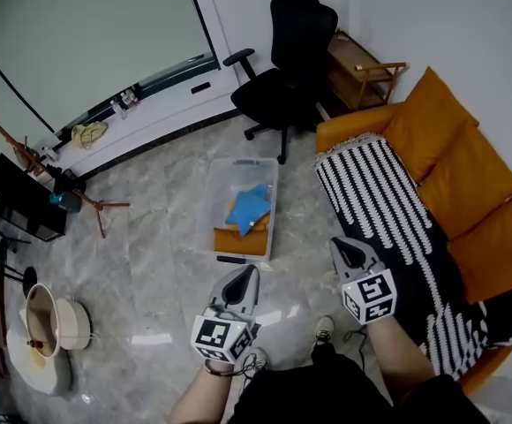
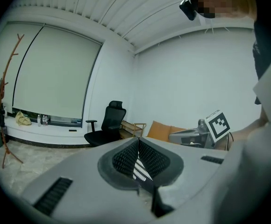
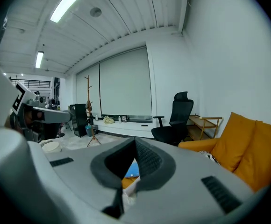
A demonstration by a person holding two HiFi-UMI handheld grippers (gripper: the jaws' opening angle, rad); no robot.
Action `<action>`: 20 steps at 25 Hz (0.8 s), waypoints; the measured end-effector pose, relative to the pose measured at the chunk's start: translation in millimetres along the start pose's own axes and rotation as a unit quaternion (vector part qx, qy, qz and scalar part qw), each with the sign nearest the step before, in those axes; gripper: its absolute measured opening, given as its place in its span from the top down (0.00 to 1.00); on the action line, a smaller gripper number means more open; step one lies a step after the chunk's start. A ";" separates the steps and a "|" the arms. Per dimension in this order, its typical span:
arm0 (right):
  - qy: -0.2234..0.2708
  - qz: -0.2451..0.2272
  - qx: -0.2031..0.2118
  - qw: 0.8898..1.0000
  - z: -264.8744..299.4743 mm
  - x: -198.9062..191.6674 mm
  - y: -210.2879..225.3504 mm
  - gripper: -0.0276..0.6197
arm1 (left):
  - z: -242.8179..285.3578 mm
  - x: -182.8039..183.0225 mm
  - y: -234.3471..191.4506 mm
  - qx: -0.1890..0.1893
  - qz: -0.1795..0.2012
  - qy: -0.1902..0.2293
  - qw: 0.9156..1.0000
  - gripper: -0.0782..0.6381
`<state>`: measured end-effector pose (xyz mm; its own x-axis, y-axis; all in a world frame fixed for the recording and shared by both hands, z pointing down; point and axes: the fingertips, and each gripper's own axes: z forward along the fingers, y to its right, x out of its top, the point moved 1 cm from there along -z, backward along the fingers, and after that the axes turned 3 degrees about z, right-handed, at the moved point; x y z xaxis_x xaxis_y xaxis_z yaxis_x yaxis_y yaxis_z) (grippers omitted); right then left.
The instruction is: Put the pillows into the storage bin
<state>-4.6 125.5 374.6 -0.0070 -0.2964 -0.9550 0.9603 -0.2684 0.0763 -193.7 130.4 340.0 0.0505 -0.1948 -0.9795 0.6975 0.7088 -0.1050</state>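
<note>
**Left gripper (image 1: 249, 274) and right gripper (image 1: 337, 244) shut and empty; storage bin (image 1: 238, 173) part filled**

Closest to me, the person's two forearms reach forward over the glossy, marble-veined floor (image 1: 159, 237). Each carries a grey moulded tool with a marker cube (image 1: 223, 336) at its back; both pairs of tongs are pressed together, ribbed dark pads meeting in a thin seam with nothing caught between them. I take that as hands between loads, kept closed because there is nothing to carry yet.

Ahead of the left gripper stands the storage bin, a clear rectangular plastic tub set on the open floor just beside the sofa (image 1: 349, 131); I judge it sits there so each trip is short. Inside it lie a blue pillow (image 1: 249, 203), soft and crumpled, and an orange pillow (image 1: 241, 242) wedged flat at the near end; the far end of the tub is bare.

To the right, plump orange cushions (image 1: 455, 175) lean in a row against the sofa back, square and smooth. A black-and-white striped throw (image 1: 380, 201) with a fringed edge covers the seat in front of them. The right gripper hangs over the throw's near edge; I judge these cushions are the ones left to collect.

A black mesh office chair (image 1: 287, 69) stands beyond the bin, well apart from both tools.
</note>
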 end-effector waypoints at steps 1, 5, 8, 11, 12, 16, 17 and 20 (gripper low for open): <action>0.000 -0.003 -0.002 1.000 0.2 1.0 -14.0 0.95 | -11.0 -0.3 -8.3 0.001 -0.003 0.003 1.000 0.88; 0.001 -0.013 -0.019 1.000 -3.4 5.8 -71.9 0.95 | -54.3 -0.4 -37.7 -0.016 -0.005 0.018 1.000 0.88; 0.004 -0.015 -0.037 0.999 -13.0 6.3 -113.8 0.95 | -87.3 -7.6 -56.1 -0.036 -0.010 0.014 0.999 0.88; 0.004 -0.011 -0.062 0.998 -28.9 1.5 -139.2 0.95 | -109.5 -13.7 -64.3 -0.060 -0.008 0.011 0.998 0.88; 0.003 -0.008 -0.071 0.997 -34.5 -1.3 -143.9 0.95 | -114.3 -14.5 -64.7 -0.067 -0.007 0.011 0.998 0.88; -0.003 0.000 -0.098 0.995 -59.8 -13.3 -153.4 0.95 | -128.1 -15.5 -57.1 -0.089 -0.006 0.014 0.996 0.88; -0.003 0.001 -0.103 0.995 -66.4 -15.0 -152.9 0.95 | -129.8 -16.1 -52.9 -0.093 -0.006 0.015 0.996 0.88; 0.003 0.002 -0.117 0.993 -85.1 -16.9 -147.7 0.95 | -132.0 -17.3 -38.6 -0.103 -0.004 0.017 0.995 0.88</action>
<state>-122.7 248.1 355.1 -0.0029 -0.2918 -0.9565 0.9988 -0.0470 0.0114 -315.9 195.9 338.3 0.0193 -0.1805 -0.9834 0.5359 0.8322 -0.1422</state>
